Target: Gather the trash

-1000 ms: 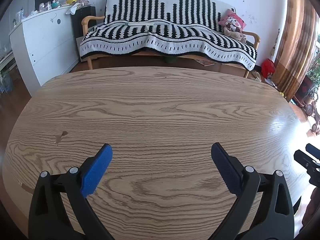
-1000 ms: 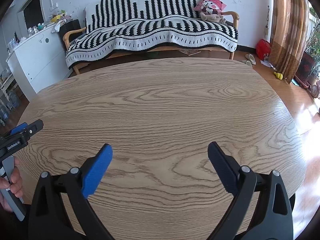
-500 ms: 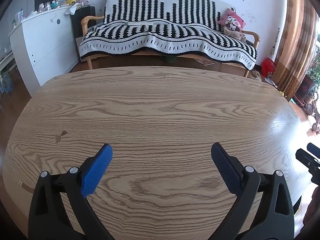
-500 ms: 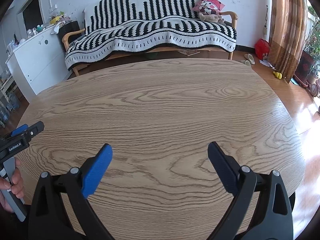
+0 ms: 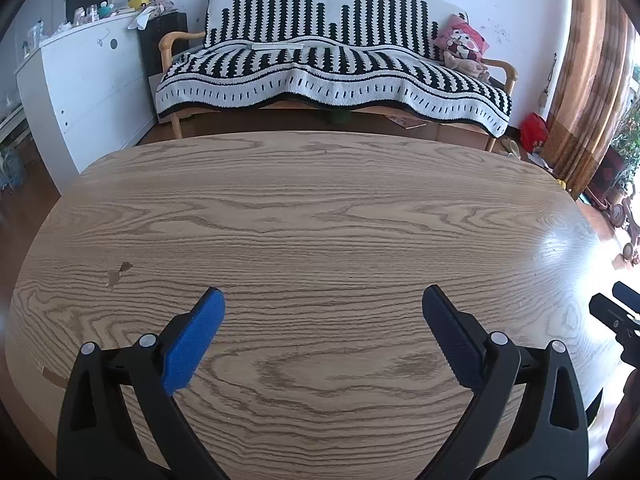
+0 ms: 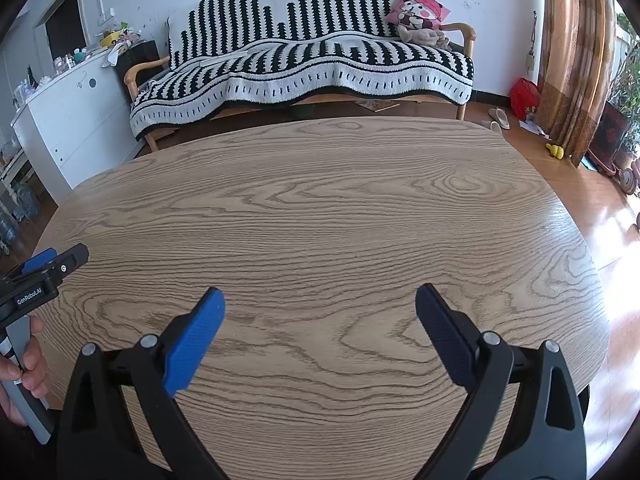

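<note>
Blue-padded, both pairs of tongs released wide: left gripper and right gripper poised low over the near edge of the oak-grain table, grasping nothing. No trash anywhere on the tabletop; only a small chipped mark in the veneer, easily mistaken for a scrap and likely to cost a wasted pinch. Beyond the far edge, loose paper on the floor by the curtain, slippers and a red bag nearby; whether any counts as trash, impossible to tell. Further back, a sofa under a striped blanket with a plush toy, plus a cluttered white cabinet. Main risks: grabbing a keepsake instead of rubbish, or clipping the table rim while swinging round toward the floor.
</note>
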The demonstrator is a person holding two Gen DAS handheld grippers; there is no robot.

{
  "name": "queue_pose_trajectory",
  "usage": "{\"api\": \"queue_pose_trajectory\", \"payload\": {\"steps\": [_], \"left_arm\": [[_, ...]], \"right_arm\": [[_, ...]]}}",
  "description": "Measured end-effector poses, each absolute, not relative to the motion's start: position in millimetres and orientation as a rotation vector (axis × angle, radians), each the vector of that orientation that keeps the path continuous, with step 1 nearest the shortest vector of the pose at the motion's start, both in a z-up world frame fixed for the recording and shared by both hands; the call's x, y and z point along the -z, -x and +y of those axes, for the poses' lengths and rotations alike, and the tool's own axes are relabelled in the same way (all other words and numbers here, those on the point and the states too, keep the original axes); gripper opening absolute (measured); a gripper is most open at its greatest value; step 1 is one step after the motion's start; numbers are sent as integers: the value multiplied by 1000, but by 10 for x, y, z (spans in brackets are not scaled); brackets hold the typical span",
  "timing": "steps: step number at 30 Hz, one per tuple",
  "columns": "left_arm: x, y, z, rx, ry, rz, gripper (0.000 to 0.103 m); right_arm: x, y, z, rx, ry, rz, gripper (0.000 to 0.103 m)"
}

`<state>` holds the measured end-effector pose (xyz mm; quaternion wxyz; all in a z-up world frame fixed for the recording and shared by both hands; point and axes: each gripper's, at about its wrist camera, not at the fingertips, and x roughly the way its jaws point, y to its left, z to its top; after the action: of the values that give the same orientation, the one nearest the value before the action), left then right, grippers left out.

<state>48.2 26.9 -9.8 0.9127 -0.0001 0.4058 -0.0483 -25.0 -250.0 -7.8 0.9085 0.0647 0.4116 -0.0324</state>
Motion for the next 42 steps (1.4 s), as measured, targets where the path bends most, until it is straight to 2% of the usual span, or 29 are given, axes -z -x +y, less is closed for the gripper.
{"api": "queue_pose_trajectory", "payload": {"steps": [42], "left_arm": [[86,-428,199,79,-22,857,96]], "right_arm": [[102,212,-2538,88,-155,853,94]]}}
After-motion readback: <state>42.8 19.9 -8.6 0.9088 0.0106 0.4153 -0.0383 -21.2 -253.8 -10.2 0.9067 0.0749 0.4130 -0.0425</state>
